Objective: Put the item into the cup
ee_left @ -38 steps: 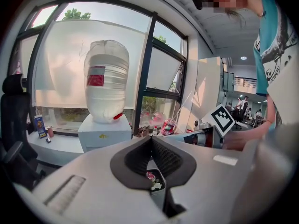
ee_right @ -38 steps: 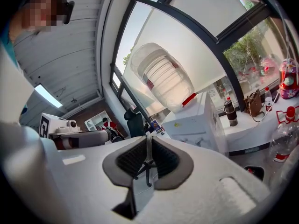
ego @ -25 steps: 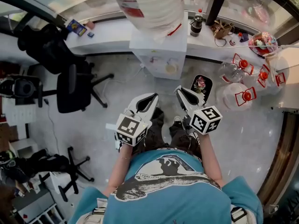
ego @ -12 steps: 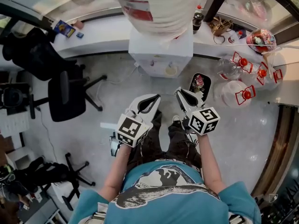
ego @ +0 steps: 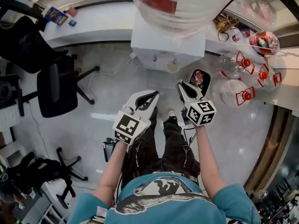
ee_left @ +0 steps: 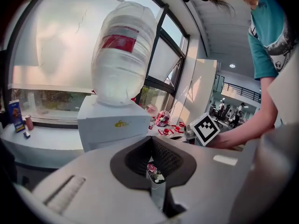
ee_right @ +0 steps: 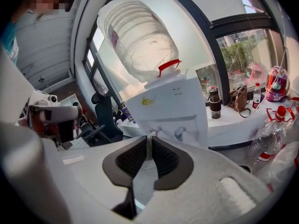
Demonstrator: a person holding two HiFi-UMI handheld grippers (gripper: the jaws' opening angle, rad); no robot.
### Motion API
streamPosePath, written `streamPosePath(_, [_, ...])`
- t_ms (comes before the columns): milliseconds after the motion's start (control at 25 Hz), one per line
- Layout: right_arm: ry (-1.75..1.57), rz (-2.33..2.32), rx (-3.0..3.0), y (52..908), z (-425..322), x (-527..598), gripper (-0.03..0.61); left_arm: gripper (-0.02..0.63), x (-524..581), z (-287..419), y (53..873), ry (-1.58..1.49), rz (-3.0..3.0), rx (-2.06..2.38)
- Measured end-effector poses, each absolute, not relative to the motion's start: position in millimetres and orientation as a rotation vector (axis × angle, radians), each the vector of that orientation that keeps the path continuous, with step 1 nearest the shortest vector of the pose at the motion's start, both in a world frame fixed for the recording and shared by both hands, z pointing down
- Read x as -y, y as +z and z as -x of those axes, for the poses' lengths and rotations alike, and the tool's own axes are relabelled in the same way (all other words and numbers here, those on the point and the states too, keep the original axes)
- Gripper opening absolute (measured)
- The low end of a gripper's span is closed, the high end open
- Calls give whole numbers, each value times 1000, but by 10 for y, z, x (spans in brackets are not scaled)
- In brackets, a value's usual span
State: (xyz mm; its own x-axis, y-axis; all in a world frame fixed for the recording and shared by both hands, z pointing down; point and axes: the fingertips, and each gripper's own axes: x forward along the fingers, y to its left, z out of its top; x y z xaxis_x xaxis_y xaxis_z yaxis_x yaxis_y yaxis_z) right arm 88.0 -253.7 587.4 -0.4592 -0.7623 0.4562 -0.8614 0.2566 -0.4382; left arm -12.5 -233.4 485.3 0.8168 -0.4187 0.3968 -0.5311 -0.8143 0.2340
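**Cup and item: neither made out, task not begun**

Cup not clearly seen in any view, and neither is the item. So nothing is done yet, as far as I can judge; both pick and drop are left.

Scene, big to small:
- Water dispenser (ego: 163, 48) with a large upturned bottle (ego: 182, 3) stands straight ahead of the person, against a white window ledge (ego: 93, 29).
- Office chair (ego: 56, 85) well off to the left.
- Clear jugs (ego: 233, 97) with red caps on the floor to the right.
- Black bin (ego: 208, 78) with rubbish in it, just beyond the right gripper's tip.
- Left gripper (ego: 155, 94): held at waist height above the floor, pads meet at the tips, nothing between them. Through the gap behind the tips only the far bin shows.
- Right gripper (ego: 179, 84): same height, near the left one but apart from it. Jaws drawn together to a thin slit, empty, aimed at the dispenser front.
- Small pale round thing (ego: 172, 68) at the dispenser's front: might be a cup, too small to tell.

Left to do: find the item, grip it, find the cup, release it inside. Progress looks like zero.
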Motion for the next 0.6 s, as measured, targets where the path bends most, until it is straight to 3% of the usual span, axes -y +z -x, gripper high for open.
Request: streamPosePath(600, [1083,-1619,2186,7105,-1085,3062,35,12,2454,365,5486,471,-2634,738])
